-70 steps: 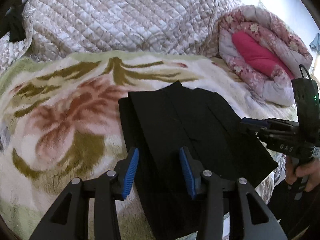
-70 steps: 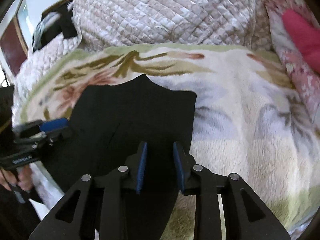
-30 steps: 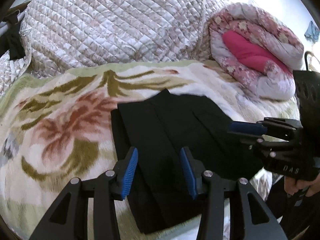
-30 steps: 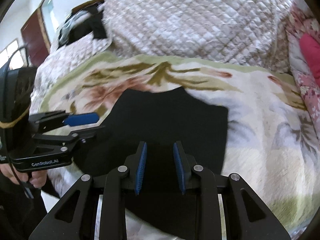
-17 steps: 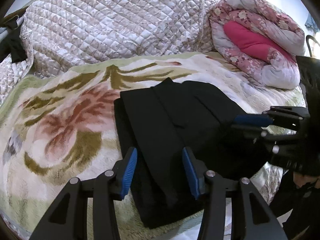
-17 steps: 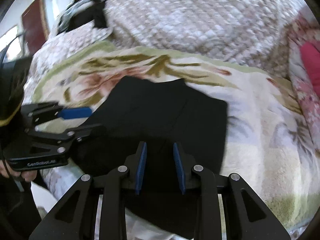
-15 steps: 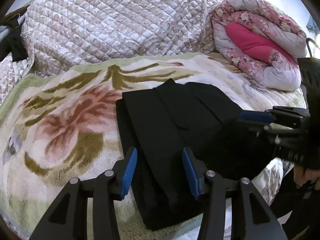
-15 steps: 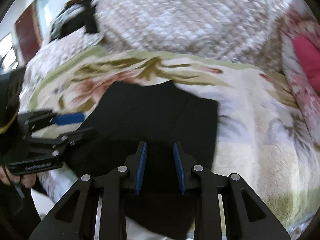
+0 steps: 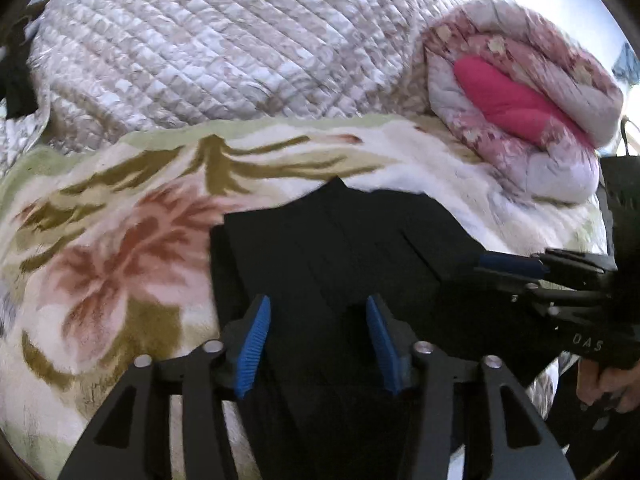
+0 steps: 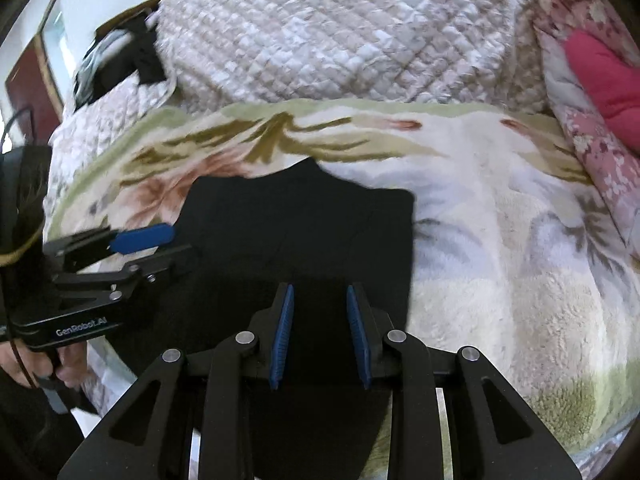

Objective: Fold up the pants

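Here we see a bed covered far back by a quilt (image 9: 208, 52) in pale diamond stitching, and nearer by a fleece blanket (image 9: 100, 248) with a large pink and olive flower print. At the far right lies a rolled duvet (image 9: 516, 92), floral pink outside with a bright pink core showing in its fold. No containers are in view.

The pants (image 9: 340, 248), black and already folded into a flat layered stack, lie on the blanket near the bed's near edge; in the right wrist view they (image 10: 304, 236) reach from the middle of the blanket down under the tongs.

For writing, we read "GenRobot.AI" on the side of the left gripper's body in the right wrist view, and "DAS" on the right gripper's body in the left wrist view.

The left gripper (image 9: 316, 344) hovers over the near part of the pants with its blue-padded fingers (image 9: 254, 344) wide apart and nothing between them; whether the tips touch the cloth we cannot tell. From the other camera it (image 10: 160, 244) shows side-on at the pants' left edge, its tips parted.

The right gripper (image 10: 320, 332) is over the near right part of the pants, its fingers (image 10: 282, 332) apart by a narrower gap, gripping nothing. In the left wrist view it (image 9: 508, 272) reaches in from the right over the pants' right edge.
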{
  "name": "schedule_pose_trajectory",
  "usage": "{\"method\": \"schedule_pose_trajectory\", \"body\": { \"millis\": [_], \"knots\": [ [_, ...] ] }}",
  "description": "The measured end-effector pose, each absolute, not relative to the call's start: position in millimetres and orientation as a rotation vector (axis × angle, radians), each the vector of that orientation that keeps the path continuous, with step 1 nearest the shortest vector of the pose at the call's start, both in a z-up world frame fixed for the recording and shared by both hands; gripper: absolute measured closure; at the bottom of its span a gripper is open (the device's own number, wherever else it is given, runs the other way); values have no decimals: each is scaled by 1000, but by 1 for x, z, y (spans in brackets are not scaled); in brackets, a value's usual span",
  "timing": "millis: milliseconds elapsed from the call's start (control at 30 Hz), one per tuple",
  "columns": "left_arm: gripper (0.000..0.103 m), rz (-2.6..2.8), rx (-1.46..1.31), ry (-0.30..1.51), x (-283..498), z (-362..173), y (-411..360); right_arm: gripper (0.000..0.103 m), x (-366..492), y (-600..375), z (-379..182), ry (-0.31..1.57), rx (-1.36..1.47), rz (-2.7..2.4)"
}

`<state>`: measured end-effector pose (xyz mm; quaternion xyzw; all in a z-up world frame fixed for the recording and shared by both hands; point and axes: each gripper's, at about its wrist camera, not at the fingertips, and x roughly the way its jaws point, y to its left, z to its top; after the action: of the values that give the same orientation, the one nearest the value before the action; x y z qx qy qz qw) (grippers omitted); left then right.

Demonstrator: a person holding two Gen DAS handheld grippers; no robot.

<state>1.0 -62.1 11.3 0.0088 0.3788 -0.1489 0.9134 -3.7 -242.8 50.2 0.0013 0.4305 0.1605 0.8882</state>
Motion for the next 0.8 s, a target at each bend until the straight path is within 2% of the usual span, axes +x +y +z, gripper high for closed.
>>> {"method": "schedule_pose_trajectory", "body": {
  "millis": [767,800],
  "knots": [
    [48,-257,-78,820,-7,12,-33,75,7,-284,49,934,208,302],
    [48,-258,-84,825,-7,10,-32,70,7,-285,48,936,215,306]
  ]
}}
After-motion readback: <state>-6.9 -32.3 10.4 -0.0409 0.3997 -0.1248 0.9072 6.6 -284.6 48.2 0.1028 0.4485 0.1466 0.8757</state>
